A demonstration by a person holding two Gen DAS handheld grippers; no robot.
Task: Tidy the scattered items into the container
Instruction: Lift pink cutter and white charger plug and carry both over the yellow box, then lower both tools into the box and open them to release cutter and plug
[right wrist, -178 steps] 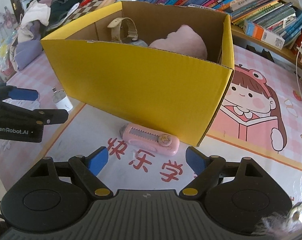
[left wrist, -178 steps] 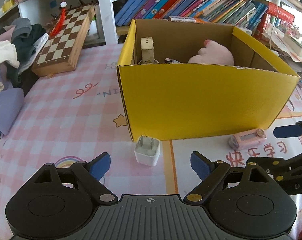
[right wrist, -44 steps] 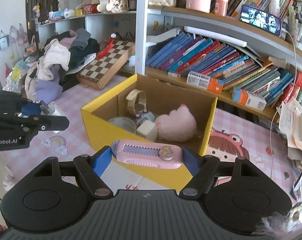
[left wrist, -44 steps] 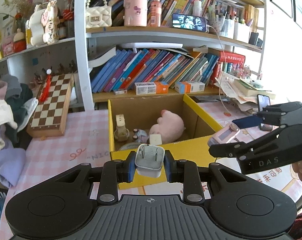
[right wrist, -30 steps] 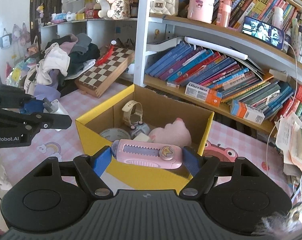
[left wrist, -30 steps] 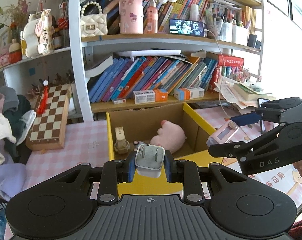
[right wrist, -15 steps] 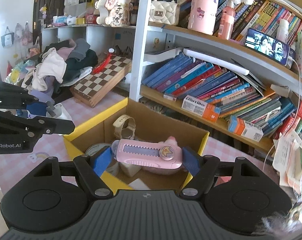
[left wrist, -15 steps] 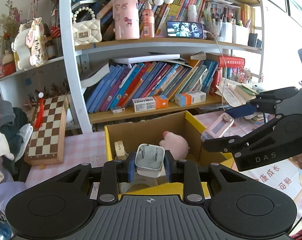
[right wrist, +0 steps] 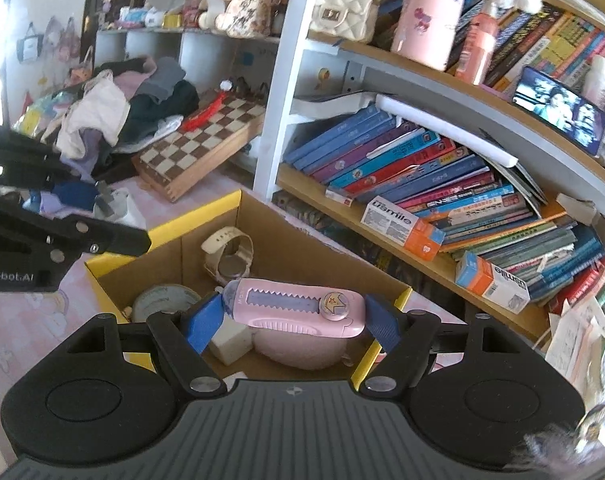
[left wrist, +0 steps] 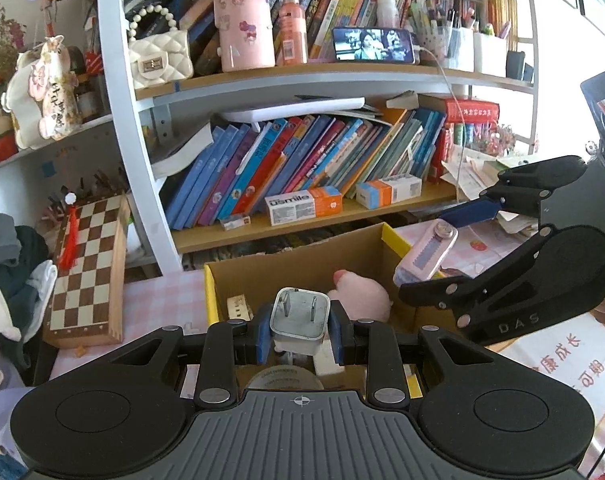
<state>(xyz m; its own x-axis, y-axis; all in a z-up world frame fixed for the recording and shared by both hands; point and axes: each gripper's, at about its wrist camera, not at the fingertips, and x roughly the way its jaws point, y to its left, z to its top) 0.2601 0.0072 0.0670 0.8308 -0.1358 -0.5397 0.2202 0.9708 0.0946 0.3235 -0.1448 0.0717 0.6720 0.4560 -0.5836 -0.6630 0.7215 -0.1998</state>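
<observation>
My left gripper (left wrist: 300, 330) is shut on a white plug adapter (left wrist: 299, 322), prongs up, held above the near side of the yellow cardboard box (left wrist: 294, 266). My right gripper (right wrist: 298, 314) is shut on a pink utility knife (right wrist: 294, 307) lying crosswise between its blue pads, also over the box (right wrist: 262, 236). From the left wrist view the knife (left wrist: 426, 254) hangs over the box's right rim. Inside the box lie a pink plush (left wrist: 360, 298), a beige watch (right wrist: 226, 254), a round tape roll (right wrist: 162, 300) and a white block (right wrist: 230, 338).
A bookshelf (left wrist: 302, 184) packed with books stands right behind the box. A wooden chessboard (left wrist: 88, 268) leans at the left beside a heap of clothes (right wrist: 114, 108). The pink checked tablecloth (left wrist: 162, 300) shows left of the box. Papers (right wrist: 582, 332) pile up at the right.
Both grippers have moved forward and upward over the box, each still holding its item. The box now sits lower in both views, under the fingers.
</observation>
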